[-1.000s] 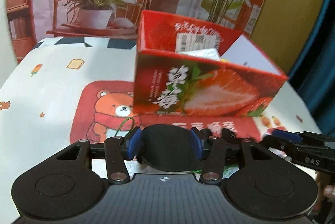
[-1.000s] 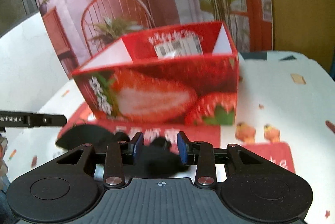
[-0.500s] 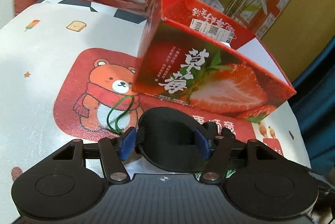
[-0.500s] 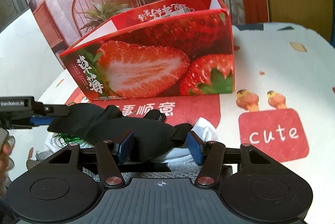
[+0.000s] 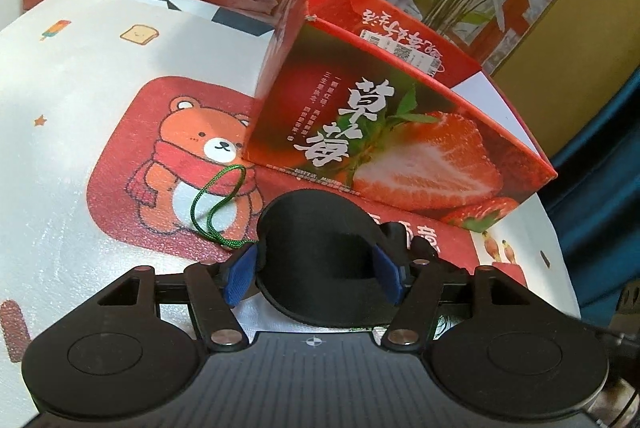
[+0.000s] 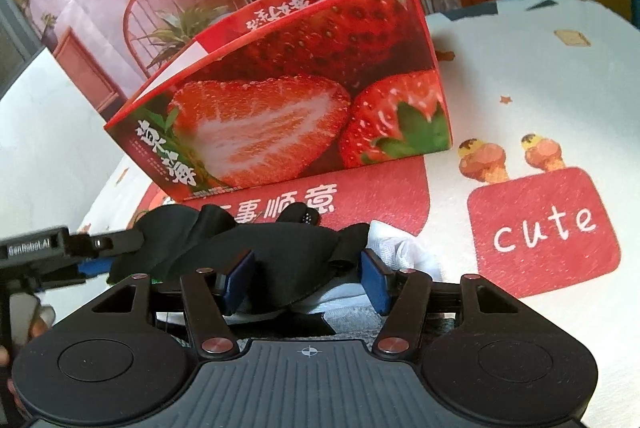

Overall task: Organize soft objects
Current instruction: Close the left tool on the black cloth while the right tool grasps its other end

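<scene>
Risk sits first in the left wrist view: the left gripper has its blue pads pressed against both sides of a black eye mask, so it is gripping the mask's padded cup, which bulges up between the fingers. A green cord loops across the bear-print tablecloth at ten o'clock from the mask, and its near end runs in beside the left pad; if it is caught, I judge it could drag along on a lift. The strawberry box stands open at one o'clock, near but apart from the mask. In the right wrist view, the right gripper is spread wide around the other end of the same black fabric, pads not pressing it. White cloth lies under and at two o'clock of the fabric, and closing here could pinch both together. The left gripper's arm enters at nine o'clock, so pulling apart might stretch the mask. The box's tall front wall could snag a low carry.
</scene>
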Tool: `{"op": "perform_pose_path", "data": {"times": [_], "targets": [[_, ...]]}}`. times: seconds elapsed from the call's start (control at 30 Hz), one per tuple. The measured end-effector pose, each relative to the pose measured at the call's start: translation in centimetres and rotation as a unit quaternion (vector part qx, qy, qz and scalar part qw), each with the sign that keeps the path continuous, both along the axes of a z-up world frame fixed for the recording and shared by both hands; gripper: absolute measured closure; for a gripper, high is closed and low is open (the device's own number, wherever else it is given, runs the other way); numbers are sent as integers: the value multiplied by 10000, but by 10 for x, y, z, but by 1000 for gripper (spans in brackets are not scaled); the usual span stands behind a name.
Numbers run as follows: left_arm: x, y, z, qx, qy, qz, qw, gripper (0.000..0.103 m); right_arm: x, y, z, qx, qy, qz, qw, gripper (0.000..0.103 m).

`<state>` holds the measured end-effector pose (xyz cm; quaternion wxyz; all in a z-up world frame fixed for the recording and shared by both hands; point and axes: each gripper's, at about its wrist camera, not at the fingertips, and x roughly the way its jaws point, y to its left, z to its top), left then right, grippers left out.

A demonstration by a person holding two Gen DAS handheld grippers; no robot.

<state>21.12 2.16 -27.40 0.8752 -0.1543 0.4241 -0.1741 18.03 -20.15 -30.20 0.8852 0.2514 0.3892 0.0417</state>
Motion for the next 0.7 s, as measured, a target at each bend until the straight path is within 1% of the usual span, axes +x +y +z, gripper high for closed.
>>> {"op": "perform_pose_path", "data": {"times": [0.17, 0.3, 0.33, 0.43, 0.57, 0.7], "targets": [[-11, -7, 2, 210, -287, -64, 9993, 41, 1, -3, -1, 248, 59, -115, 9996, 46], [-18, -12, 2, 290, -405, -69, 9987, 43, -2, -7, 0, 428, 27, -211, 9989, 47], [-19, -13, 3, 317, -426, -79, 9986, 43, -4, -8, 0, 461, -2, -238, 9987, 48], [-23, -14, 3, 388, -482, -98, 9980, 43, -8, -8, 6, 405, -192, -267, 9986, 59], [-27, -13, 2, 399, -507, -123, 9978, 43, -15, -3, 22, -46, -599, -189, 9980, 71], [-28, -11, 1, 373, -480, -119, 9981, 43, -20, -3, 31, -185, -886, -196, 9957, 79]]}}
